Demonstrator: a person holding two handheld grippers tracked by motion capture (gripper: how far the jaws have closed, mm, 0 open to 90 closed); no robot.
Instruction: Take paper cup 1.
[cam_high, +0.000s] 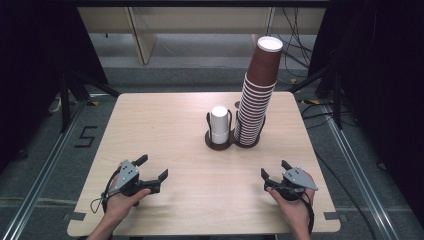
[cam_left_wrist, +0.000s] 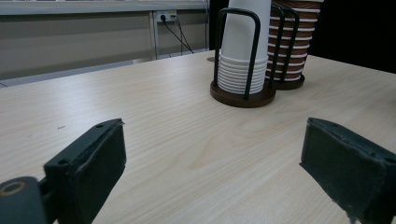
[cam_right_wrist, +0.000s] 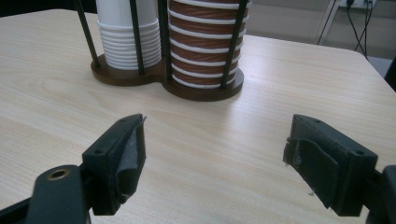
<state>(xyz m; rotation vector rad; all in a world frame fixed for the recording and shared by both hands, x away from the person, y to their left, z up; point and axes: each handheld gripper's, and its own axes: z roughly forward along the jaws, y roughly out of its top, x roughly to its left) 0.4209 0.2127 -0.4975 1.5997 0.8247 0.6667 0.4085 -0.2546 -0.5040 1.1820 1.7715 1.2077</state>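
A dark double cup holder (cam_high: 226, 144) stands at the middle of the wooden table. Its left ring holds a short stack of white cups (cam_high: 219, 124) (cam_left_wrist: 243, 51) (cam_right_wrist: 127, 32). Its right ring holds a tall stack of brown cups (cam_high: 256, 95) (cam_left_wrist: 289, 42) (cam_right_wrist: 205, 42) with a white rim on top. My left gripper (cam_high: 152, 167) (cam_left_wrist: 212, 172) rests near the front left of the table, open, with nothing between its jaws. Near the front right, my right gripper (cam_high: 274, 169) (cam_right_wrist: 215, 158) is open too and holds nothing. Both point toward the holder.
The table (cam_high: 165, 125) is bare wood around the holder. Black stands (cam_high: 70, 90) and cables (cam_high: 300, 50) lie on the floor beyond its far edge. A wall socket (cam_left_wrist: 166, 16) with plugged cables is behind the table in the left gripper view.
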